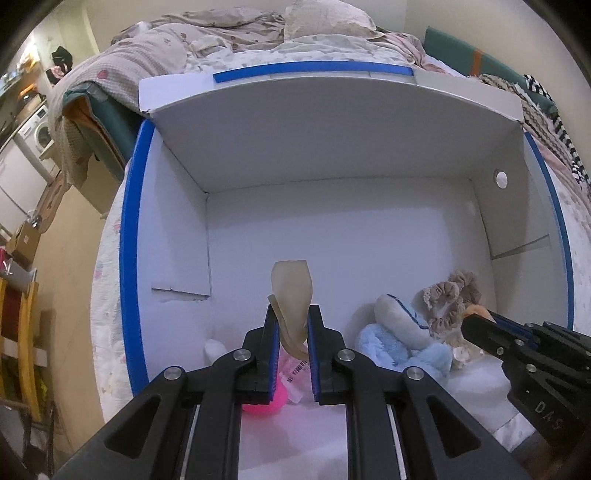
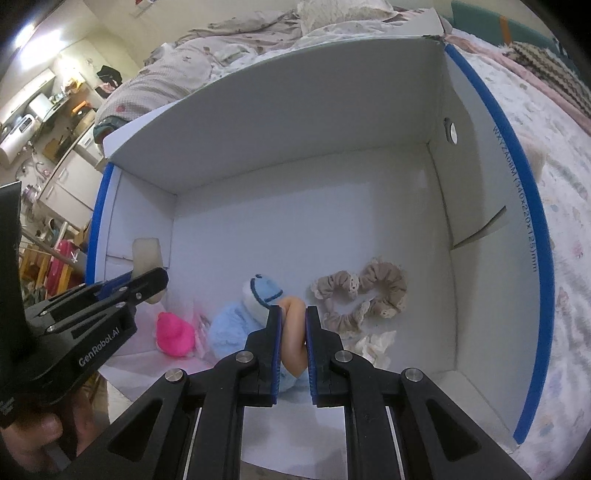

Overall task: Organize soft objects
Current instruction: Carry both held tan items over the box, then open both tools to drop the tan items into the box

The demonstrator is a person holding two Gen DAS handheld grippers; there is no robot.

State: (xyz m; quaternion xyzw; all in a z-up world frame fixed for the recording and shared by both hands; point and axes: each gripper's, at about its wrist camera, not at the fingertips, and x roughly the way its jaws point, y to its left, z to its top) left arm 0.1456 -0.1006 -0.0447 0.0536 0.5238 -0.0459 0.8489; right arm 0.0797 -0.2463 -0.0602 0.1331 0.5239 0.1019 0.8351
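Note:
A white cardboard box (image 1: pixel 332 229) with blue-taped edges stands open on a bed. My left gripper (image 1: pixel 291 325) is shut on a beige soft pad (image 1: pixel 291 291), held above the box's near left part. My right gripper (image 2: pixel 293 325) is shut on an orange soft piece (image 2: pixel 293 332) above a light blue plush toy (image 2: pixel 236 325). On the box floor lie a pink soft toy (image 2: pixel 173 334), the blue plush (image 1: pixel 399 343), beige scrunchies (image 2: pixel 365 295) and a small cream lace piece (image 2: pixel 376 343). The right gripper also shows in the left wrist view (image 1: pixel 476 321), the left gripper in the right wrist view (image 2: pixel 155 280).
The box (image 2: pixel 314 206) has high walls with an upright flap at the back. Rumpled bedding and a pillow (image 1: pixel 325 18) lie behind it. A striped knit cloth (image 1: pixel 546 107) lies to the right. Furniture and a washing machine (image 1: pixel 37 133) stand off the bed's left side.

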